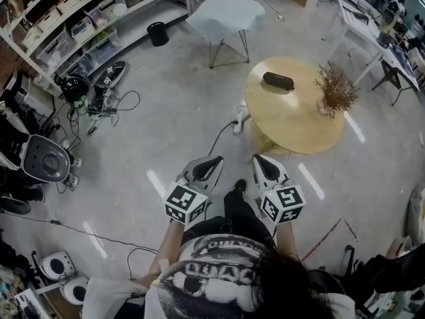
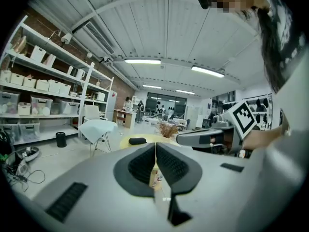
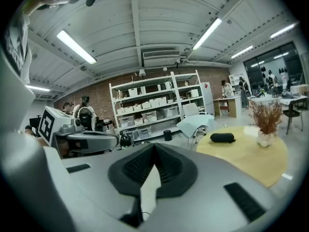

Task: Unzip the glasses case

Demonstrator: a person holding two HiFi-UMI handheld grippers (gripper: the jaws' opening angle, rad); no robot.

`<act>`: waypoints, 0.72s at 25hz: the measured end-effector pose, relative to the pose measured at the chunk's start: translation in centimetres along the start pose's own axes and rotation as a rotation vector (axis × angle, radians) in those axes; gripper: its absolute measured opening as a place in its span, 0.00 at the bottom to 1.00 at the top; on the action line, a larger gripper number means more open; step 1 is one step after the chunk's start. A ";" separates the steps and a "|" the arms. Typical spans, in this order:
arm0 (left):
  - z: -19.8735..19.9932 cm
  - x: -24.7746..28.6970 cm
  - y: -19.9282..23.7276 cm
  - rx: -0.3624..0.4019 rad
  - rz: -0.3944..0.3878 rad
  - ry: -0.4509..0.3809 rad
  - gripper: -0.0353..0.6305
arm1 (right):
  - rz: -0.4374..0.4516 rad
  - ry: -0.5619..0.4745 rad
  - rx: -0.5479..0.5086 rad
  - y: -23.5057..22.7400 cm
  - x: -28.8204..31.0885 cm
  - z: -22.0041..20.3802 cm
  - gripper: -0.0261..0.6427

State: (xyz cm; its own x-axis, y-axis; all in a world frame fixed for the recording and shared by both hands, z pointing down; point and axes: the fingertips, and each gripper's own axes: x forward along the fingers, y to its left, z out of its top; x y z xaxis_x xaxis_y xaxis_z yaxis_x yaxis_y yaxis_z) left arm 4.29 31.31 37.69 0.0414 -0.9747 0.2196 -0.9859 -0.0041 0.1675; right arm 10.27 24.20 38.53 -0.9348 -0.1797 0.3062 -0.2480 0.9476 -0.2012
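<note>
Two grippers are held side by side, low in front of the person, each with a marker cube (image 1: 186, 203) at its rear. The left gripper (image 1: 214, 160) is clenched on nothing: in its own view the ribbed pads (image 2: 140, 166) meet along one thin seam. The right gripper (image 1: 259, 159) is likewise clamped tight and empty, with its pads (image 3: 137, 166) closed against each other. Both point forward and slightly down, with the person's shoe (image 1: 240, 186) on the floor (image 1: 166, 131) between them.

Just beyond the tips lies a power strip (image 1: 238, 118) with its cord trailing back across the floor. Past that stands the round wooden table (image 1: 299, 128), well apart from both grippers. The case (image 1: 278, 81), a dark oblong pouch, lies flat on the far left part of the tabletop, touched by nothing. Whether its zip is shut cannot be told. Near it, toward the table's right edge, stands a dried plant (image 1: 335, 88) in a small vase.

Behind the table is a chair (image 1: 224, 15) draped in white, and left of that a black bin (image 1: 158, 33). Shelves (image 1: 73, 25) with boxes run along the far left wall, with cables (image 1: 113, 105) tangled on the floor below them.
</note>
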 end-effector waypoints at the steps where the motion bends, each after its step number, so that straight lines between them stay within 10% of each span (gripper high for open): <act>1: 0.3 0.9 0.9 -0.001 0.006 0.003 0.07 | 0.004 0.001 -0.003 -0.8 1.0 0.5 0.04; 18: 4.4 17.2 6.7 0.044 0.014 0.065 0.07 | 0.027 0.048 0.004 -15.1 9.3 4.5 0.04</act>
State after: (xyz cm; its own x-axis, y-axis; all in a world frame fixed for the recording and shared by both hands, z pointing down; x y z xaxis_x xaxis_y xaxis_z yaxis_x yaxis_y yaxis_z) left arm -2.29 13.56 38.37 0.0364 -0.9582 0.2839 -0.9925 -0.0016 0.1222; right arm 4.15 7.01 40.28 -0.9281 -0.1410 0.3447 -0.2239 0.9509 -0.2139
